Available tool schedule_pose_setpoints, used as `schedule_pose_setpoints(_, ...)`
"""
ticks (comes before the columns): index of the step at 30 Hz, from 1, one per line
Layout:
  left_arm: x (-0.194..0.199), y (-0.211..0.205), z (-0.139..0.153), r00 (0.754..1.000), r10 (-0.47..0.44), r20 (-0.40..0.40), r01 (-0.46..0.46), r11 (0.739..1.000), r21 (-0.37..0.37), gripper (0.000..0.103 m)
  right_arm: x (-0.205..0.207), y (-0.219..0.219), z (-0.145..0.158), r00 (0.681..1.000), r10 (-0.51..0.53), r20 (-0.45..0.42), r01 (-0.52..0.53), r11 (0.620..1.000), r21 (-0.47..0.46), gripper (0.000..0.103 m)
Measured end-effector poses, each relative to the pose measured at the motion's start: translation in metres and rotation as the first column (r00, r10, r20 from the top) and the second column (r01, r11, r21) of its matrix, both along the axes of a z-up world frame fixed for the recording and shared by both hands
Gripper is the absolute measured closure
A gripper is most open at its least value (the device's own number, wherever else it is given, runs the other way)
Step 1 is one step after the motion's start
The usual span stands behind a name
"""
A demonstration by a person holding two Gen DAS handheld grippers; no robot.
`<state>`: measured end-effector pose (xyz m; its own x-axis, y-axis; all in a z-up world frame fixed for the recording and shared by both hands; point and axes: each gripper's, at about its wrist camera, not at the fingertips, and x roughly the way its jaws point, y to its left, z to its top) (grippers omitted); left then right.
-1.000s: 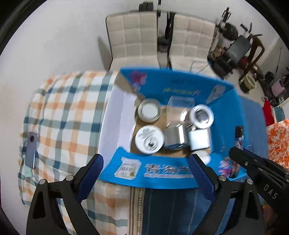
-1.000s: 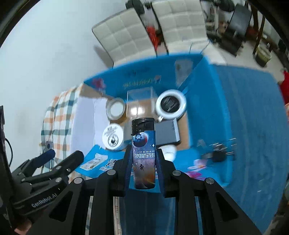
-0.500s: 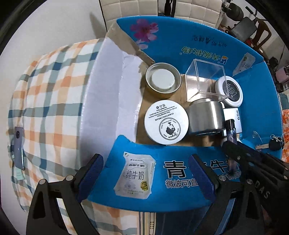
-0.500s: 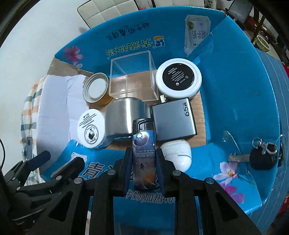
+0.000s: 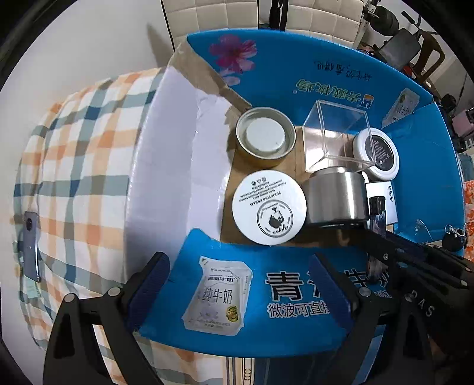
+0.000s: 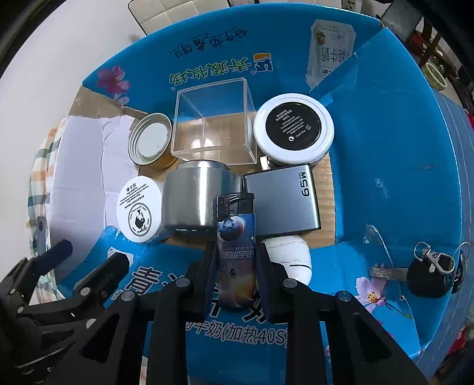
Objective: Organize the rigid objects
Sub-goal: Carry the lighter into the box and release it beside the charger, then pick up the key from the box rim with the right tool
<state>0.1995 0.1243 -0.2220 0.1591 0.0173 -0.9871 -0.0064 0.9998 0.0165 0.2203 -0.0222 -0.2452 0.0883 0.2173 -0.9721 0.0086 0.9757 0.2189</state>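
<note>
An open blue cardboard box (image 6: pixel 394 165) holds a clear plastic cube (image 6: pixel 213 127), a white jar with a black label (image 6: pixel 293 127), a silver tin (image 6: pixel 192 198), a grey metal case (image 6: pixel 284 201), a white cream jar (image 6: pixel 137 213), a gold lid (image 6: pixel 151 139) and a small white rounded object (image 6: pixel 290 257). My right gripper (image 6: pixel 237 257) is shut on a blue-printed lighter (image 6: pixel 235 251), held upright just above the box's near edge, in front of the tin and the case. My left gripper (image 5: pixel 240 287) stands open over the near flap (image 5: pixel 266 296), holding nothing.
A set of keys (image 6: pixel 429 272) lies on the box's right flap. A phone (image 5: pixel 31 245) rests on the checked cloth (image 5: pixel 74 177) left of the box. Padded chairs (image 5: pixel 225 14) stand beyond the table.
Both grippers have come down close over the box, which now fills the views. The lighter stays clamped in the right gripper. The left gripper stays open.
</note>
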Motion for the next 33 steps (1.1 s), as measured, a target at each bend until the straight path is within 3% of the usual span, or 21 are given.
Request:
schedule_pose_setpoints(5, 0.002, 0.0, 0.004, 1.0, 0.005, 0.006, -0.005, 1.0, 0.006, 0.007, 0.001, 0.003, 0.001, 1.0, 0.016, -0.021, -0.016, 1.0, -0.026, 0.07)
schedule_pose_setpoints(10, -0.001, 0.002, 0.022, 0.997, 0.029, 0.077, -0.036, 0.995, 0.091, 0.007, -0.008, 0.003, 0.028, 0.998, 0.047, 0.053, -0.042, 0.995, -0.087, 0.027)
schedule_pose_setpoints(13, -0.003, 0.005, 0.042, 0.987, 0.062, 0.146, -0.089, 0.979, 0.182, 0.007, -0.016, -0.003, 0.052, 0.991, 0.046, 0.124, -0.029, 0.99, -0.136, 0.027)
schedule_pose_setpoints(16, -0.006, 0.008, 0.057, 0.977, 0.101, 0.19, -0.139, 0.971, 0.196, 0.007, -0.021, -0.018, 0.073, 0.982, 0.003, 0.189, 0.028, 0.987, -0.161, 0.027)
schedule_pose_setpoints(21, -0.007, 0.009, 0.067, 0.967, 0.133, 0.215, -0.177, 0.965, 0.195, 0.007, -0.031, -0.072, 0.092, 0.952, -0.168, 0.254, 0.211, 0.966, -0.149, 0.027)
schedule_pose_setpoints(26, -0.007, -0.001, 0.058, 0.973, 0.132, 0.19, -0.166, 0.97, 0.179, 0.007, -0.037, -0.131, 0.073, 0.917, -0.346, 0.198, 0.366, 0.928, -0.075, 0.027)
schedule_pose_setpoints(29, -0.008, -0.008, 0.053, 0.976, 0.13, 0.176, -0.158, 0.975, 0.158, 0.007, -0.044, -0.164, 0.057, 0.876, -0.46, 0.143, 0.458, 0.888, 0.049, 0.027)
schedule_pose_setpoints(33, -0.003, -0.023, 0.042, 0.986, 0.111, 0.123, -0.118, 0.991, 0.054, 0.007, -0.053, -0.191, 0.036, 0.831, -0.554, 0.061, 0.532, 0.821, 0.206, 0.027)
